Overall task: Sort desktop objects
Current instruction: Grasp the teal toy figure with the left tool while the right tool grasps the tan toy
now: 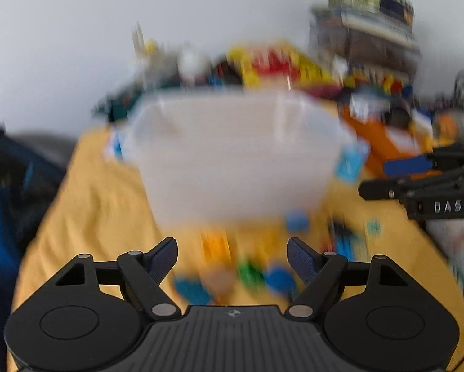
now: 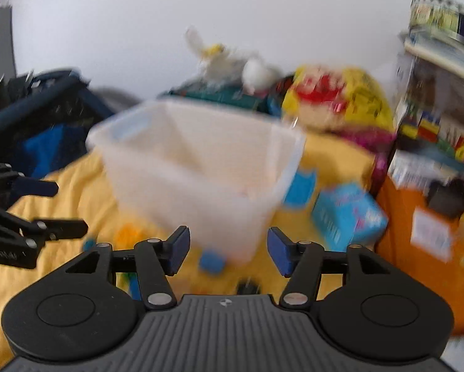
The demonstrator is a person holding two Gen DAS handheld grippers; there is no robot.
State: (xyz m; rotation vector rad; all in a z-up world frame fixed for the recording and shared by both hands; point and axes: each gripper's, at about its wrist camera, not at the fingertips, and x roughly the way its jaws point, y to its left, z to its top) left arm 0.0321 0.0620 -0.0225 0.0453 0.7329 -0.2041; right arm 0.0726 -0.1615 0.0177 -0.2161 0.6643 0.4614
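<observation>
Both the left gripper (image 1: 232, 257) and right gripper (image 2: 228, 249) hovered with ribbed blue fingers (image 2: 180, 249) spread, grasping nothing. Ahead, a translucent plastic bin (image 2: 198, 167) stood on the yellow cloth-covered tabletop (image 1: 95, 192), blurred small blocks (image 1: 250, 271) scattered before it.

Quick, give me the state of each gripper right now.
Left gripper: open, nothing between its fingers; small toys lie blurred on the yellow cloth below.
Right gripper: open, holding nothing, facing the translucent bin.
</observation>
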